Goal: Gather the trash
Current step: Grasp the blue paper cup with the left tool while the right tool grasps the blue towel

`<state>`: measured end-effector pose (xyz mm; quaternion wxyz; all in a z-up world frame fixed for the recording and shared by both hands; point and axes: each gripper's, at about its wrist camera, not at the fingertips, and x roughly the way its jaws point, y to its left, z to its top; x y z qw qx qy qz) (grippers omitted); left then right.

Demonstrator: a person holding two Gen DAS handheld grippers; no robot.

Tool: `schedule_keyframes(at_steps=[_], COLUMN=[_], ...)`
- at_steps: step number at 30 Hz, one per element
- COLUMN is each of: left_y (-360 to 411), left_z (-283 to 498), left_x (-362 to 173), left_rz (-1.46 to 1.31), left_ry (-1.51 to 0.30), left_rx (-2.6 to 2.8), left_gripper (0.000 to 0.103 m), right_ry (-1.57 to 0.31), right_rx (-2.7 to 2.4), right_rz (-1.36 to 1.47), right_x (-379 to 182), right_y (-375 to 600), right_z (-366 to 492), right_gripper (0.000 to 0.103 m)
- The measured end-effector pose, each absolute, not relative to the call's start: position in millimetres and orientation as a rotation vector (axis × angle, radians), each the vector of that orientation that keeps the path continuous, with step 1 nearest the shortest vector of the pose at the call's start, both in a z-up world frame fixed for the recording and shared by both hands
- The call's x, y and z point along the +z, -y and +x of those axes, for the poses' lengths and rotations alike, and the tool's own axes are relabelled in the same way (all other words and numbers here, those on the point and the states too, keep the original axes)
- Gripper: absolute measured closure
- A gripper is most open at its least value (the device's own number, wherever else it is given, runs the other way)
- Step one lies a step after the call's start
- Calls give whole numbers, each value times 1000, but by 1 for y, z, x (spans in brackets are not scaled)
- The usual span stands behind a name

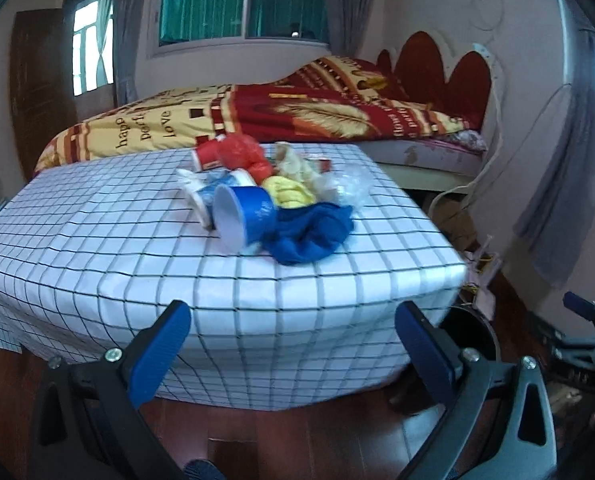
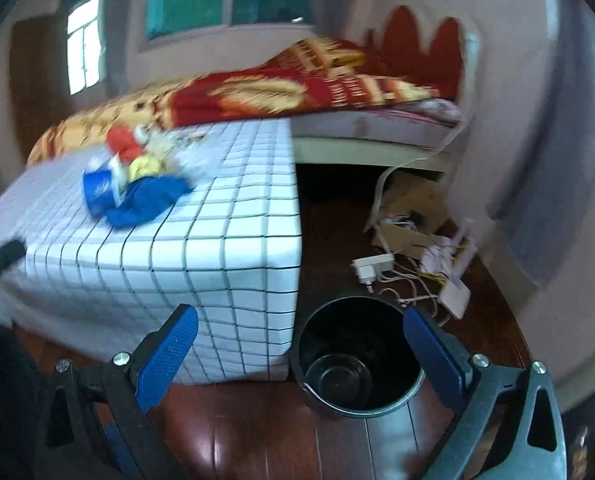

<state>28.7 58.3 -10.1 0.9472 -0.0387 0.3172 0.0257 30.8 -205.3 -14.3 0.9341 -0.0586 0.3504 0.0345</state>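
Step in hand: approach. No item has yet been lifted.

The trash lies in one heap toward the far middle of the bench [image 1: 117, 240], which is draped in a white checked cloth. Items noted: a blue cup [image 1: 243, 216] tipped on its side with its mouth toward the camera, a blue cloth [image 1: 311, 236] touching it on the right, a yellow crumpled piece [image 1: 289, 194] just behind, a red crumpled bag [image 1: 243, 152] and clear plastic film [image 1: 347, 188] at the heap's right edge. Other pieces are too blurred to name.

The left hand-held gripper [image 1: 293, 344] stands wide apart and holds nothing, short of the bench's near edge. The right hand-held gripper [image 2: 301, 352] is likewise spread wide and empty, positioned over the floor with the black bin [image 2: 357, 364] between its fingers in view.

The bin stands on the floor just beside the bench's near right corner and appears empty.

Next move, as judged: advance one gripper over the near edge and close on the cup, the nearest item.

Clearance: the near half of the bench is bare. Cables and a power strip [image 2: 371, 266] lie behind the bin; the bed [image 1: 257, 112] adjoins the far side.
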Motion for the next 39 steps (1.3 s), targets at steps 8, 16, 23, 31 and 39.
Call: schedule_keyframes(at_steps=[8, 16, 23, 31, 39], left_y=[-93, -103, -109, -119, -115], left_z=[73, 111, 136, 160, 167], left_x=[-24, -39, -47, -49, -51], left_rz=[-93, -118, -147, -198, -234], left_ry=[-653, -679, -680, -658, -646], left_rx=[92, 86, 77, 39, -64], left_gripper=[26, 37, 46, 60, 95], right_ry=[-751, -731, -732, -732, -761], right_rx=[208, 320, 434, 534, 612], right_rz=[-60, -88, -120, -150, -109], right_x=[-15, -30, -46, -57, -68], right_y=[170, 115, 81, 54, 48], right_z=[84, 143, 184, 216, 232], right_gripper=[0, 17, 28, 32, 59])
